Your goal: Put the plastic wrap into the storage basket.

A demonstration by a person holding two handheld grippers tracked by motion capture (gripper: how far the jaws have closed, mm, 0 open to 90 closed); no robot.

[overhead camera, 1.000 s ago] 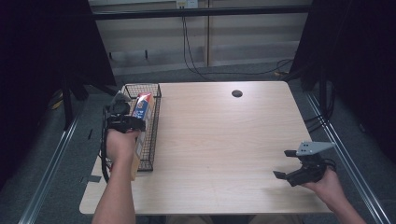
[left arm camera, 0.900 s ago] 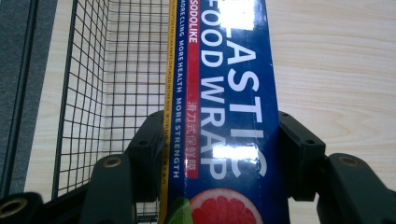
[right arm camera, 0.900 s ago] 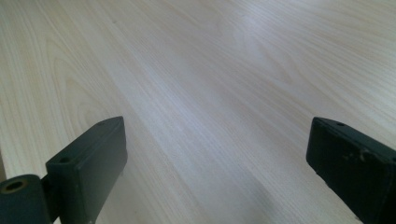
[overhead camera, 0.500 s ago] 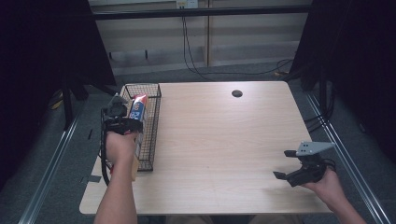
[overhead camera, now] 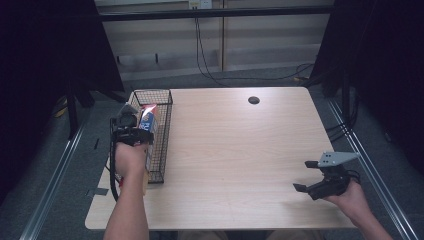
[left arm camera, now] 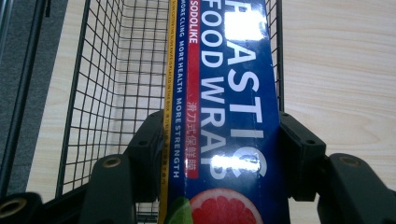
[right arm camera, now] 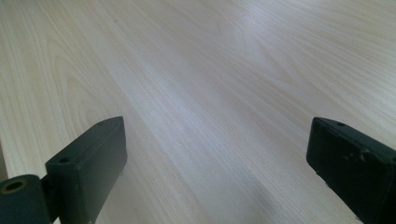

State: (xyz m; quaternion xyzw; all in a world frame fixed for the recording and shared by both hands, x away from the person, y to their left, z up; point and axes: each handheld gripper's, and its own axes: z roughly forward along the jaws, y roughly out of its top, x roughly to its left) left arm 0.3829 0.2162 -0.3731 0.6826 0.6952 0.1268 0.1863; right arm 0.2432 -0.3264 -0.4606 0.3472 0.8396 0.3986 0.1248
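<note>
A long blue plastic food wrap box point(left arm camera: 224, 107) with white lettering lies between the jaws of my left gripper point(left arm camera: 219, 154), which is shut on it. In the high view that gripper point(overhead camera: 131, 129) holds the box point(overhead camera: 148, 116) over the black wire basket point(overhead camera: 161, 131) at the table's left side. The basket's mesh floor point(left arm camera: 116, 93) shows beneath the box. Near the table's front right corner my right gripper point(overhead camera: 309, 176) stands open over bare wood, nothing between its jaws point(right arm camera: 215, 158).
The light wooden table point(overhead camera: 235, 150) has a dark round cable hole point(overhead camera: 253, 100) near its far edge. Cables hang along the wall behind. Dark floor and metal rails run along both sides of the table.
My left gripper has drifted slightly toward the near left with the box. The right gripper stays where it was.
</note>
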